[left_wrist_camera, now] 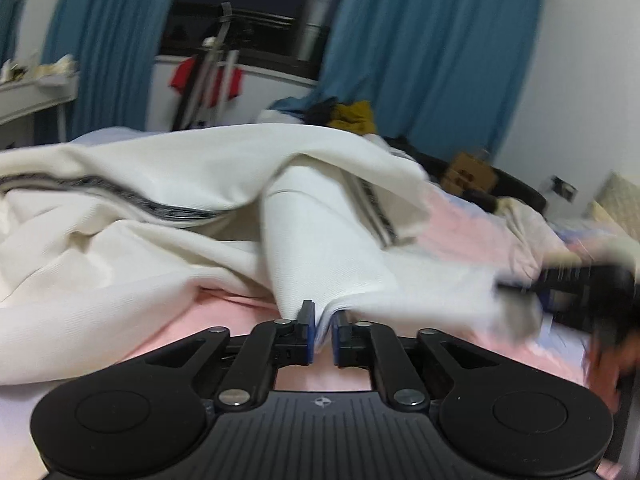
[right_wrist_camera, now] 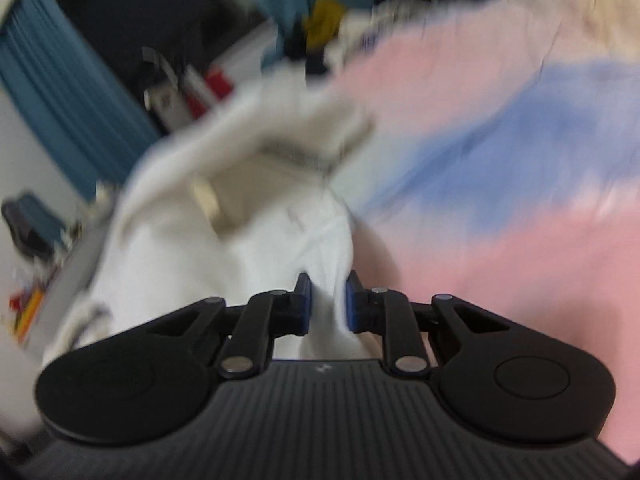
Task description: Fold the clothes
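**Risks while we hold the white garment at two points**

Cloth is pinched in both claws. In the left wrist view our left gripper (left_wrist_camera: 323, 330) has its blue pads nearly together on a folded edge of the white garment (left_wrist_camera: 192, 184), low in the frame's middle; the rest heaps across the pink bedsheet (left_wrist_camera: 236, 316) toward the left edge. In the blurred right wrist view our right gripper (right_wrist_camera: 328, 302) clamps a thicker bunch of the same cloth.

We judge three hazards: the left bite is thin, so a tug could slip it free; our right bunch may trap several layers, skewing the fold; uneven pulling could drag the heap sideways.
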Demonstrator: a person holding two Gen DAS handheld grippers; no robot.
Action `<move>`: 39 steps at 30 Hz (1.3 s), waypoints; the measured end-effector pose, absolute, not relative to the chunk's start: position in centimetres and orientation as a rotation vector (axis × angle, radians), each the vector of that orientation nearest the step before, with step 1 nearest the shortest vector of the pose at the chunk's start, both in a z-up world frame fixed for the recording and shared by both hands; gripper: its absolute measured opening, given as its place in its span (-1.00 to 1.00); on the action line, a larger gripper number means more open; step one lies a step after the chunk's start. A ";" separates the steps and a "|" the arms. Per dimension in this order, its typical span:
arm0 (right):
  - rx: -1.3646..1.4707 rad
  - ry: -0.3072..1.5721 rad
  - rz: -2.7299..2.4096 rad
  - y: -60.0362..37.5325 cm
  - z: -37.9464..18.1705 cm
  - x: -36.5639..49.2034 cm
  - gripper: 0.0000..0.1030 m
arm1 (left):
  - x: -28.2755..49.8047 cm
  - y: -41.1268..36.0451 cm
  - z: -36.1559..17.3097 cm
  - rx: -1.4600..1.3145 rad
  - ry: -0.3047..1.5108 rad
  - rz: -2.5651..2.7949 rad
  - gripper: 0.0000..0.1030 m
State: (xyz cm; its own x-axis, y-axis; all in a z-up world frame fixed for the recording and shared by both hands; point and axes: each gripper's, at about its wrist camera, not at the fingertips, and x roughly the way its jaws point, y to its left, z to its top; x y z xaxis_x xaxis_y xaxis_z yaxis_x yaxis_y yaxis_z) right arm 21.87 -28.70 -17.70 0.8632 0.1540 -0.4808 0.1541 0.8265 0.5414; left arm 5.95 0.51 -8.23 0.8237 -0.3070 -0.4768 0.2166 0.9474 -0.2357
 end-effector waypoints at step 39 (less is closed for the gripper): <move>0.948 0.449 -0.388 -46.3 -21.1 24.7 0.38 | 8.2 0.1 -10.0 -0.330 0.647 -0.379 0.25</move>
